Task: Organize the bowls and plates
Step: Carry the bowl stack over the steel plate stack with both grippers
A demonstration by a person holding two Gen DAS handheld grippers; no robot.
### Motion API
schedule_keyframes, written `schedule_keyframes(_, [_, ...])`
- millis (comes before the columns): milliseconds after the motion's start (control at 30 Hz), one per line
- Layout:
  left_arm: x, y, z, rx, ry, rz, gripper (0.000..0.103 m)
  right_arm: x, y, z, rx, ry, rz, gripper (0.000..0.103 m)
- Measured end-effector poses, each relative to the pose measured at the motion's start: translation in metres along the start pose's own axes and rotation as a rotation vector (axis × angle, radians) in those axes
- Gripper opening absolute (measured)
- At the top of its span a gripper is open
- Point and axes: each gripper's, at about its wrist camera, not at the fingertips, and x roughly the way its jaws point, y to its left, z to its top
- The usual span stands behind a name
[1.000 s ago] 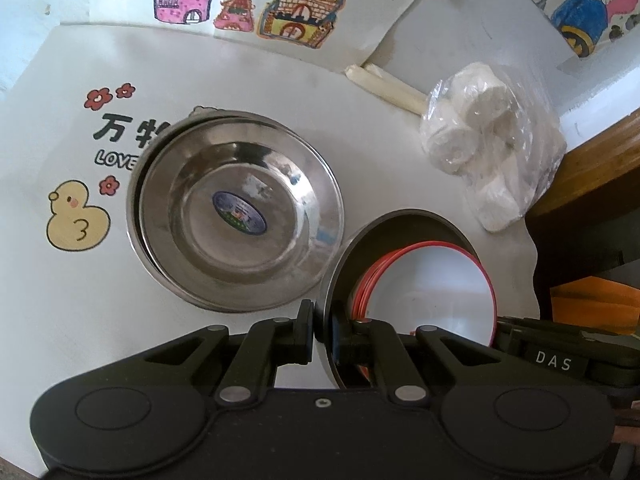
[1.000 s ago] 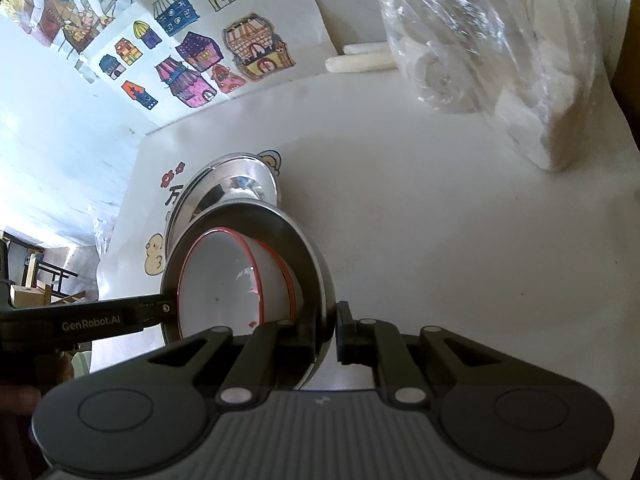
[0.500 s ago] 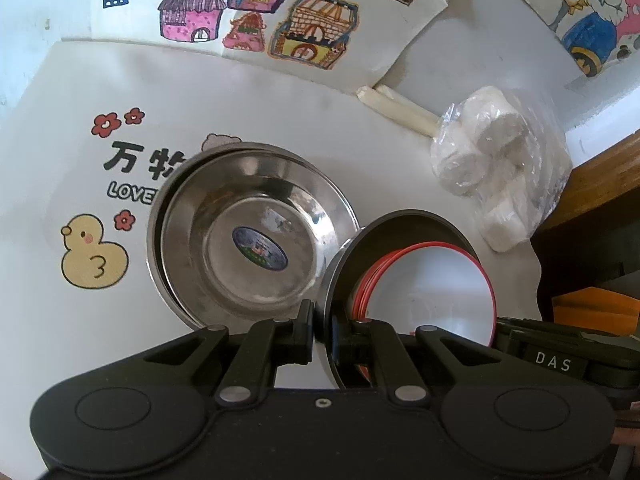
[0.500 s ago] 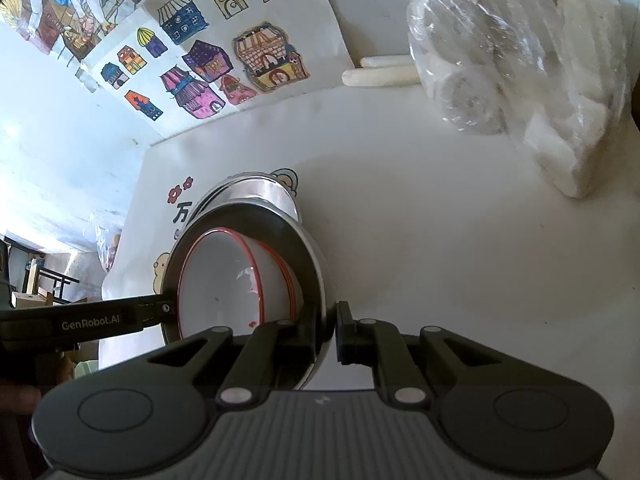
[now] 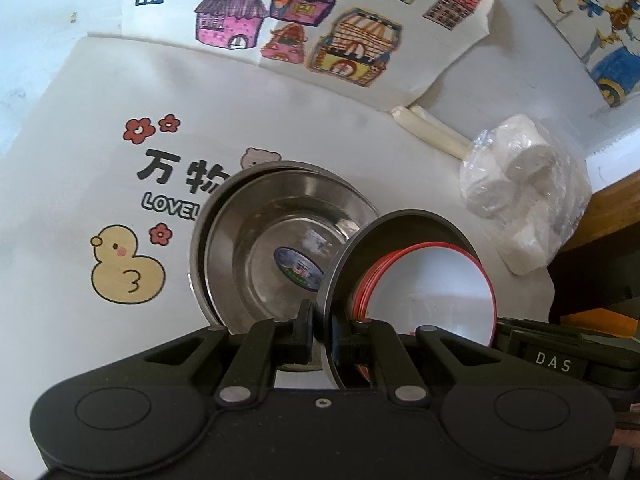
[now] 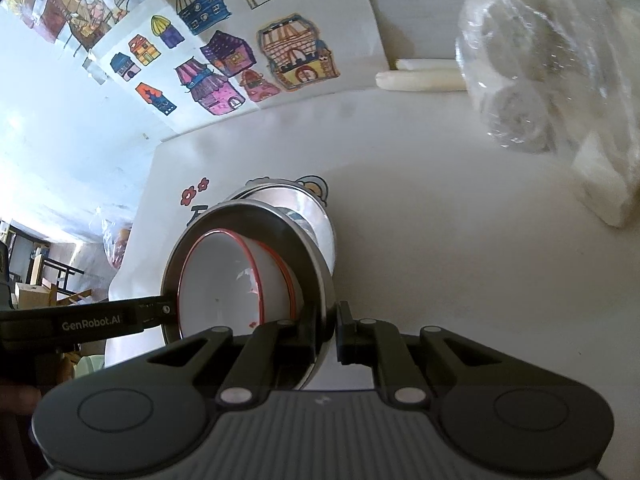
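Note:
A steel bowl (image 5: 412, 226) holds nested white bowls with red rims (image 5: 432, 284). My left gripper (image 5: 322, 334) is shut on its near rim. My right gripper (image 6: 332, 330) is shut on the opposite rim of the same steel bowl (image 6: 280, 232), with the white bowls (image 6: 224, 280) inside. The bowl is held tilted above the table. Behind it, stacked steel plates (image 5: 272, 224) lie on the white mat, with a sticker in the top one; they also show in the right wrist view (image 6: 304, 204).
A plastic bag of white rolls (image 5: 524, 192) lies to the right, also in the right wrist view (image 6: 552, 92). Two white sticks (image 5: 428, 128) lie by coloured house drawings (image 5: 300, 28). A duck print (image 5: 124, 264) marks the mat. The table edge is at right.
Both grippers have drawn back with the steel bowl held between them. The stacked steel plates now sit nearer to it in the left wrist view.

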Motion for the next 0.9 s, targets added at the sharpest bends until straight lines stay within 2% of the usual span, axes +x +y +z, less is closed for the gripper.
schedule_keyframes(900, [0.022, 0.034, 0.039, -0.032, 0.038, 0.042, 0.008, 0.046, 0.014, 0.032, 0.023, 0.045, 0.022, 0.01])
